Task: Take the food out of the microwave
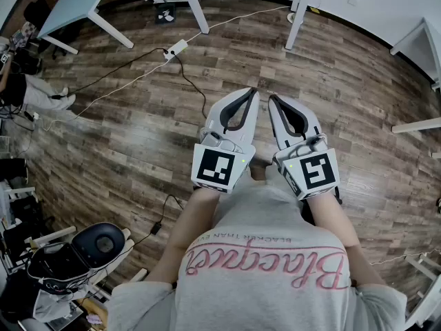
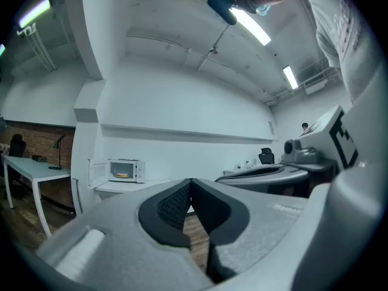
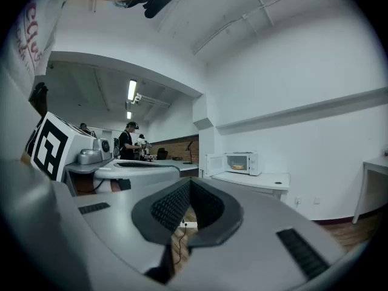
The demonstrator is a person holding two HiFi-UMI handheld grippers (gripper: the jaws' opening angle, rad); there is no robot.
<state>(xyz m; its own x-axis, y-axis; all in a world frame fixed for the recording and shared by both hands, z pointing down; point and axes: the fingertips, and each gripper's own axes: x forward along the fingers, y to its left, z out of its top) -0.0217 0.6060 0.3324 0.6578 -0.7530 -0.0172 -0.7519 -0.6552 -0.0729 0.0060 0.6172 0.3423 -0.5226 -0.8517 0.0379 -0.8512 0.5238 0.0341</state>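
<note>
A white microwave (image 2: 124,170) stands far off on a white table (image 2: 130,187), its door (image 2: 97,173) swung open to the left. Yellowish food (image 2: 122,175) lies inside. The right gripper view shows the same microwave (image 3: 240,162) with the food (image 3: 239,167) in it. In the head view I hold both grippers level and side by side over the wooden floor, far from the microwave. My left gripper (image 1: 252,92) is shut with nothing between its jaws, and so is my right gripper (image 1: 271,98). The jaw tips meet in both gripper views.
A power strip (image 1: 176,49) and cables lie on the floor ahead. White desks (image 1: 83,5) stand at the far left and far side. A dark chair (image 1: 96,243) sits at the lower left. A person (image 3: 128,141) stands in the background.
</note>
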